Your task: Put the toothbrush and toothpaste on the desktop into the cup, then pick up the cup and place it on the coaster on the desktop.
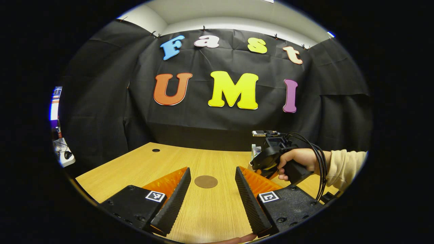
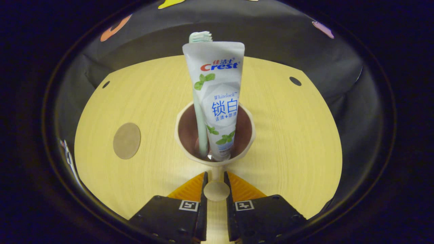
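A cream cup (image 2: 248,119) with a brown inside stands upright in the right gripper view. It holds a white toothpaste tube (image 2: 217,95) and a pale green toothbrush (image 2: 201,128). My right gripper (image 2: 214,178) is shut on the cup's handle (image 2: 216,190), one finger on each side. A round brown coaster (image 2: 126,140) lies on the wooden desktop (image 2: 288,142), to the cup's left and apart from it. In the left gripper view my left gripper (image 1: 212,196) hangs open over the desktop with the coaster (image 1: 205,181) just beyond its fingertips. The right gripper (image 1: 271,159), held by a hand, is at the right.
Black cloth walls close the desk's far side and flanks. Small round cable holes (image 2: 295,81) sit near the desk's back corners. A sleeve (image 1: 346,166) reaches in from the right in the left gripper view. White equipment (image 1: 64,156) sits beyond the desk's left edge.
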Demonstrator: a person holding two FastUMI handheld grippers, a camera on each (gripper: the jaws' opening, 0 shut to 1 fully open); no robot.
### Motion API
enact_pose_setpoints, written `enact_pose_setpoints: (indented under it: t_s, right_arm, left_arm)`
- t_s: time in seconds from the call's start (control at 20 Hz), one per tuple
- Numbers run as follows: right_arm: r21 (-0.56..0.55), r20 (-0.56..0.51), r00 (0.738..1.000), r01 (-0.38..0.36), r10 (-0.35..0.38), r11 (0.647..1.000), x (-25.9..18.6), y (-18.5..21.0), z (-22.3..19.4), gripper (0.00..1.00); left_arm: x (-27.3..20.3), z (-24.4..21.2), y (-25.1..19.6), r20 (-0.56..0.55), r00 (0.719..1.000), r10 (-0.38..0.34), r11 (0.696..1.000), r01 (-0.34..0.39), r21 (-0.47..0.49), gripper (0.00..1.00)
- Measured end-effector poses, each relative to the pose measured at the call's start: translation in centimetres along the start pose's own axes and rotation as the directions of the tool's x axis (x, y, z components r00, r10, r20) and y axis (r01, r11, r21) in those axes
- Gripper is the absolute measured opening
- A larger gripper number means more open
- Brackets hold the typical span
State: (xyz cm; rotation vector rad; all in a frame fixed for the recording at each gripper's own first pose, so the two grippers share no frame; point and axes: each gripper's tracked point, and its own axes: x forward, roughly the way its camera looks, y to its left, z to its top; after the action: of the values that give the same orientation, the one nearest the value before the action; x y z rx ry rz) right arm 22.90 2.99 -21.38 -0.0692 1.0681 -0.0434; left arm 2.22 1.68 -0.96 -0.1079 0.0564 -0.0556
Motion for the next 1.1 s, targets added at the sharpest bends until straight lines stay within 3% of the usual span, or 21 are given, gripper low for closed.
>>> enact_pose_setpoints:
  t_s: [0.45,0.65,1.1]
  right_arm:
    - [-0.012,-0.1,0.995,0.023,-0.024,1.0,0.9,0.0,0.5,0.28]
    - [0.002,-0.075,0.997,-0.025,0.025,1.0,0.8,-0.3,0.7,0.25]
    - [-0.033,-0.033,0.999,-0.034,0.033,0.999,-0.3,0.4,0.9,0.25]
  left_arm:
    - [1.2,-1.3,2.0,-0.036,0.999,0.022,0.999,-0.023,-0.025,0.84]
    - [1.2,-1.3,2.0,-0.038,0.999,0.024,1.0,-0.024,-0.02,0.84]
    - [0.8,-0.8,1.5,-0.024,1.0,0.013,1.0,-0.013,0.004,0.85]
